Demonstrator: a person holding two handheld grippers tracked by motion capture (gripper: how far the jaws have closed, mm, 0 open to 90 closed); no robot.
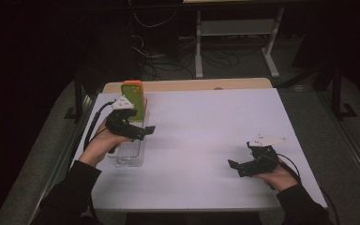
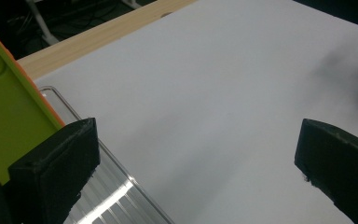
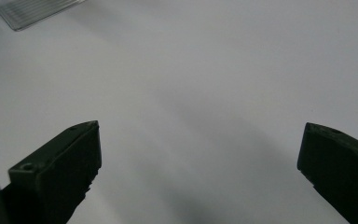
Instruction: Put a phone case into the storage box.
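Overhead, the left gripper [image 1: 143, 131] hovers with jaws spread wide, grasping nothing, above a clear ribbed plastic tray [image 1: 130, 152] where a lime-green phone in an orange case [image 1: 134, 99] stands upright. Well apart on the white table [image 1: 201, 136], the right gripper [image 1: 239, 168] also gapes empty.

Wide bare counter [image 1: 206, 126] between both grippers; only upright phone [image 1: 133, 97] and clear rack [image 1: 131, 152] block the left edge.

Dim room, dark surround; white worktop [image 1: 201, 140] evenly lit from above. Soft shadows beneath black fingers [image 3: 56, 172]. Glare streak on clear tray [image 2: 107, 205]. Close-ups blurred.
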